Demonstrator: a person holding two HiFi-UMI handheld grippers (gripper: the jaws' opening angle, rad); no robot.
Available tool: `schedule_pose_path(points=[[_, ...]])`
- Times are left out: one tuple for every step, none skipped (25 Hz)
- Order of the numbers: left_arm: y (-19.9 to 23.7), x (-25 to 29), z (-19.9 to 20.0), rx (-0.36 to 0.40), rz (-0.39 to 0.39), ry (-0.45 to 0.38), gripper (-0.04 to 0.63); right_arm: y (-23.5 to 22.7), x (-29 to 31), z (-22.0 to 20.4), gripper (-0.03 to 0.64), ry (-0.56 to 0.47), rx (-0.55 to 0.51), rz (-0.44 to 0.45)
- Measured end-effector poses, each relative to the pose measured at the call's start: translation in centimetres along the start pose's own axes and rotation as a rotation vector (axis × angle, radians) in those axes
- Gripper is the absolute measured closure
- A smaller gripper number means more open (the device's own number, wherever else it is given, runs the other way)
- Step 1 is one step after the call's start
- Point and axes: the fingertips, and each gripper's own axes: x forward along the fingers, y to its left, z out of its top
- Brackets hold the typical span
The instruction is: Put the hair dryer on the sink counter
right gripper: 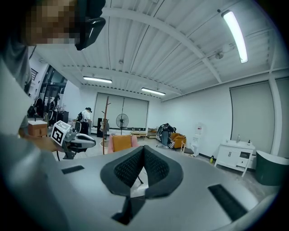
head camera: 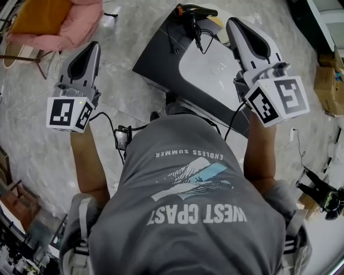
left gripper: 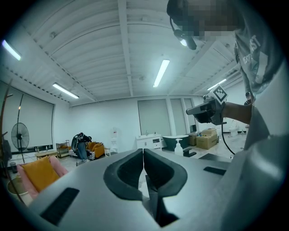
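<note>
Position: hair dryer (head camera: 192, 11) lies at the far end of the dark table (head camera: 161, 62), cord (head camera: 200, 33) trailing beside it. My left gripper (left gripper: 143, 155) and right gripper (right gripper: 143, 151) are both closed on nothing, raised short of the table. Judgement: rigid, smooth shell, fairly light; grip the handle and mind the loose cord.

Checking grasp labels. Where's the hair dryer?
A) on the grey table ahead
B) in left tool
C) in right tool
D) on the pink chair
A: the hair dryer lies at the far end of the grey table; left tool and right tool are both shut on nothing.
</note>
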Motion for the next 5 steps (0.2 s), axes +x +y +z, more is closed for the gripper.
schedule_pose_path(points=[[-0.5, -0.2, 0.1, -0.001, 0.000, 0.003, 0.575, -0.1, -0.8, 0.0, 0.589, 0.001, 0.001, -0.003], [-1.0, -0.5, 0.2, -0.002, 0.000, 0.006, 0.575, -0.2, -1.5, -0.1, 0.589, 0.002, 0.004, -0.005], [-1.5, -0.9, 0.3, -0.003, 0.000, 0.008, 0.575, -0.3, -2.3, -0.2, 0.589, 0.003, 0.011, -0.007], [-1.9, -1.3, 0.4, -0.004, 0.001, 0.011, 0.575, -0.3, -3.0, -0.3, 0.589, 0.004, 0.019, -0.009], [-2.2, -1.7, 0.5, -0.005, 0.002, 0.013, 0.575, -0.2, -3.7, -0.4, 0.589, 0.004, 0.026, -0.012]])
